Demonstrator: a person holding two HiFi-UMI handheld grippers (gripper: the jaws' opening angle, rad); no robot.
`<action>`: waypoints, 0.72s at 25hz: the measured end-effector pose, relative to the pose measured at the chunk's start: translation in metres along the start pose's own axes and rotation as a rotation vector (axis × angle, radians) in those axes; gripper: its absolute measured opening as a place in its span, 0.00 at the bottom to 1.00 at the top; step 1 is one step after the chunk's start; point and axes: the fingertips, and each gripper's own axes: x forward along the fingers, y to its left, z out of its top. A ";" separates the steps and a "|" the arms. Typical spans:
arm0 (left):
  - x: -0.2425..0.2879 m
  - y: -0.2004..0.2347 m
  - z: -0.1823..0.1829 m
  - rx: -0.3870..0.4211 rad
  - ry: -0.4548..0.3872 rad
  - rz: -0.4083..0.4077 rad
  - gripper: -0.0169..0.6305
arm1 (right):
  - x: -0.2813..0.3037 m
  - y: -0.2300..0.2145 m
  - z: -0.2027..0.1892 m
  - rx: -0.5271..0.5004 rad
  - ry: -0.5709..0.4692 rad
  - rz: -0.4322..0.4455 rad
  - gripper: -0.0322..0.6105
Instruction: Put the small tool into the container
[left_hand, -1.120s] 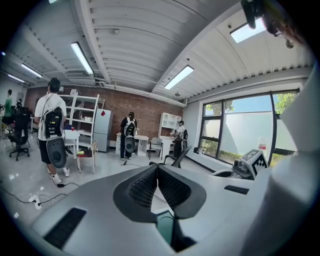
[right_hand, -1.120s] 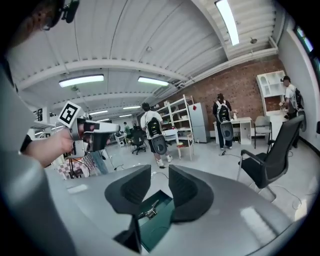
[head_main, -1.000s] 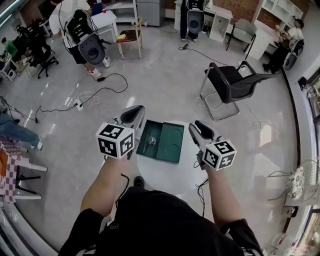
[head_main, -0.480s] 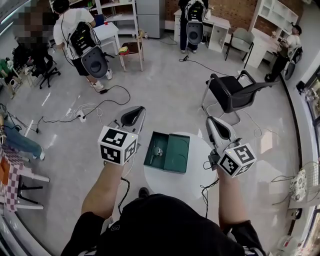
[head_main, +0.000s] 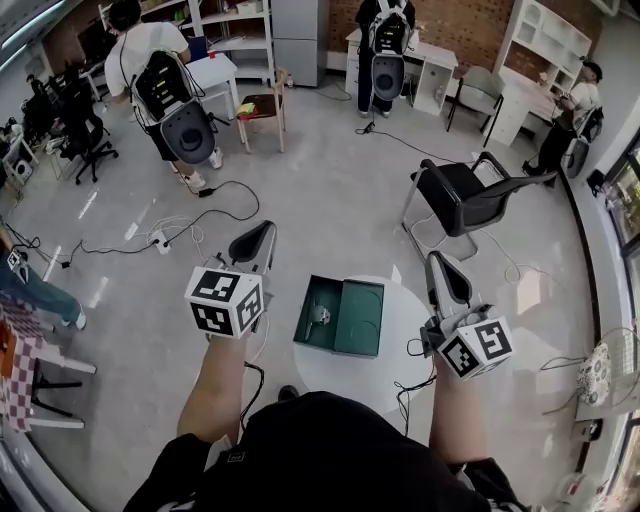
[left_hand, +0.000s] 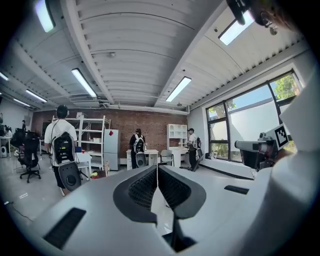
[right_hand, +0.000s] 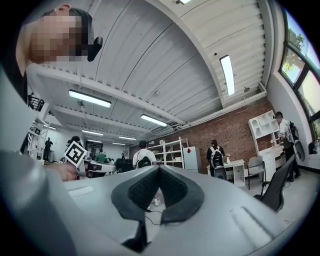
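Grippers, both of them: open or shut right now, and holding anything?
Left gripper: shut, nothing between the jaws.
Right gripper: shut, nothing between the jaws.

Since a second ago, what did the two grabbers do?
Both drew away from the green box: the right gripper toward the right, the left gripper toward the left, each shut on nothing. The small tool stays in the box's left half, and the box sits unmoved on the white table.

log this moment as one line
left gripper: shut, empty | right gripper: shut, empty | small silver tool: in open green container on round white table
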 end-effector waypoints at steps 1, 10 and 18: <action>0.000 0.005 -0.002 -0.004 0.001 0.005 0.05 | -0.001 -0.001 -0.003 -0.003 0.008 -0.008 0.06; 0.000 0.020 -0.007 -0.013 0.008 0.010 0.05 | -0.003 -0.012 -0.011 -0.025 0.035 -0.052 0.06; 0.001 0.013 -0.012 -0.014 0.030 0.011 0.05 | -0.001 -0.012 -0.016 -0.011 0.059 -0.034 0.06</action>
